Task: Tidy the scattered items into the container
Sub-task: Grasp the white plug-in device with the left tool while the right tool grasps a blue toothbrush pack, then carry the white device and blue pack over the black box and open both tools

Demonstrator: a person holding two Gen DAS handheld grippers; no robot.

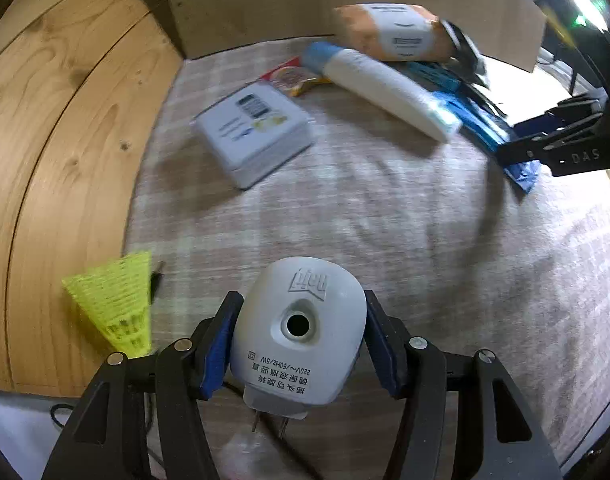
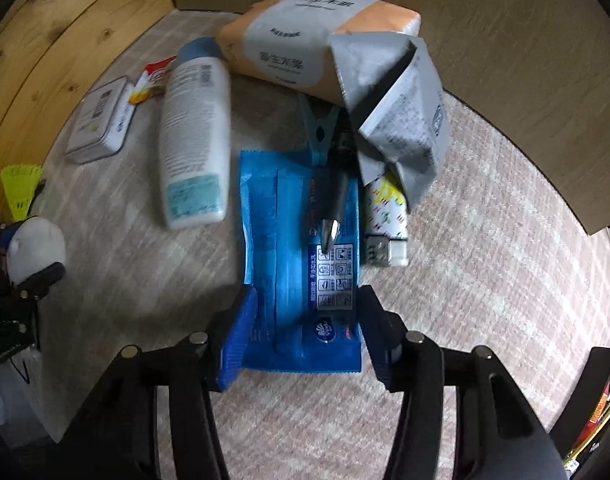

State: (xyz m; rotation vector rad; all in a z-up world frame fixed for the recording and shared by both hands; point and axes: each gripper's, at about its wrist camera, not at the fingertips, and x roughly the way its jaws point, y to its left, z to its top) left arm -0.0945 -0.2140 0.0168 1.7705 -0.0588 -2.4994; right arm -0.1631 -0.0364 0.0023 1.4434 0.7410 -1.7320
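- Wooden board (image 1: 65, 120): borders the left edge of the woven cloth surface (image 1: 345, 220).
- Yellow shuttlecock (image 1: 117, 304): at the left edge of the cloth, lying partly on the wood, just beside the left gripper.
- Left gripper (image 1: 299, 336): points steeply down; blue pads (image 1: 217, 344) press on both sides of the grey plug-in device (image 1: 301, 328), jaws fairly wide around it. The device's prongs point toward the camera.
- White flat box (image 1: 253, 132): lies near the left edge, toward the far side, well apart from the left gripper.
- Red and yellow sachet (image 1: 293, 76): just behind the box, partly under the bottle.
- White bottle with blue cap (image 2: 197, 136): lies on its side, between the box and the blue packet.
- Orange and white tissue pack (image 2: 305, 40): at the far edge, against the cardboard wall (image 2: 505, 20).
- Blue packet (image 2: 301, 264): lies flat mid-cloth; its near end sits between the right gripper's pads.
- Right gripper (image 2: 305, 332): points steeply down, jaws partly open astride the packet; whether the pads press on it cannot be told.
- Teal clip (image 2: 321, 132) and dark pen (image 2: 337, 200): lie on the packet's far end.
- Grey foil pouch (image 2: 397, 112): torn open, leaning on the tissue pack.
- Patterned lighter (image 2: 385, 220): just right of the packet, partly under the pouch.
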